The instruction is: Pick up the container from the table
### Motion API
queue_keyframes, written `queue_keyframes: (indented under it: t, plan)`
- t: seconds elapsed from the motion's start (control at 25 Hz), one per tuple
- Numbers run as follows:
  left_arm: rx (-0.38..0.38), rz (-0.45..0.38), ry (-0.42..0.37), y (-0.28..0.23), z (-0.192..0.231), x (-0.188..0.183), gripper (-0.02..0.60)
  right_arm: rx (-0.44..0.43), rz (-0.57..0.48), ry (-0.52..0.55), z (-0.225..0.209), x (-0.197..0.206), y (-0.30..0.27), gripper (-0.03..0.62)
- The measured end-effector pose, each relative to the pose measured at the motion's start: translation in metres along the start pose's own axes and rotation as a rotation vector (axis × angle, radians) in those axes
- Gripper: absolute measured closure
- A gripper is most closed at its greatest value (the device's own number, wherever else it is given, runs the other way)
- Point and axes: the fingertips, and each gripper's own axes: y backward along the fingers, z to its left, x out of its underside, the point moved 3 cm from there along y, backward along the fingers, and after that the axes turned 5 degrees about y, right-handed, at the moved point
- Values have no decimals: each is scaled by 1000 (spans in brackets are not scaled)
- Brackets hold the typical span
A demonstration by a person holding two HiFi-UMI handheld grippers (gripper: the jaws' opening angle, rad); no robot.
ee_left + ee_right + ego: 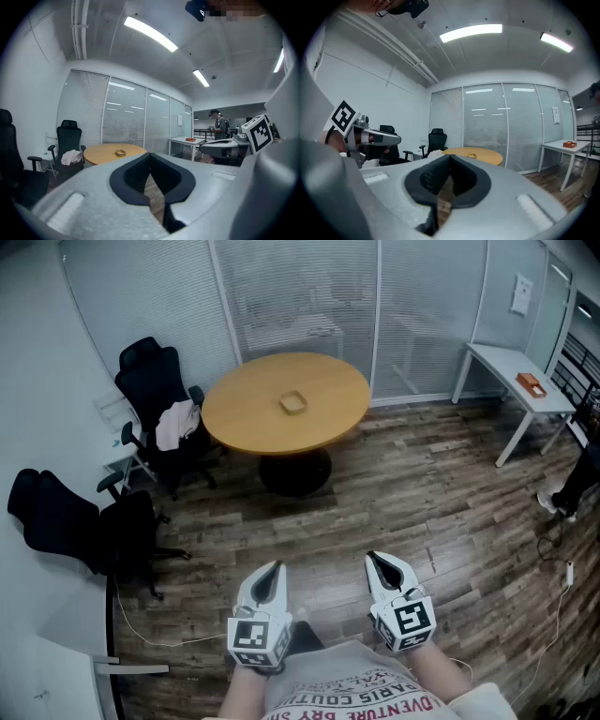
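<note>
A small tan container (293, 402) sits near the middle of a round wooden table (244, 418) across the room. Both grippers are held close to my body, far short of the table. My left gripper (276, 566) and right gripper (374, 559) point roughly level toward it, side by side. Each has its jaws shut tip to tip with nothing between them. From the left gripper (150, 154) view, the container (121, 152) appears small and distant on the table (105, 151). The right gripper (450, 156) view also shows the container (472, 155) far off on the table (487, 154).
Black office chairs (155, 381) stand left of the table, one draped with a light cloth (176, 423); another chair (66, 517) is nearer. A white desk (511, 371) with an orange object stands at right. Cables lie on the wood floor. A person (219, 124) stands far off.
</note>
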Motion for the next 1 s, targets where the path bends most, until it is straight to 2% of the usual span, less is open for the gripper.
queue_keyframes:
  t: [0.28,0.6,1.0]
  plan:
    - [-1,8,8,2,4,3,575,1,21,-16,3,5,-3,591]
    - [3,46,19,-11,14,12,575,15,79,-103,-2,25,-17,591]
    - [-11,50,42,-58,72,8,575,29,138,-164,-16,31,-95,591]
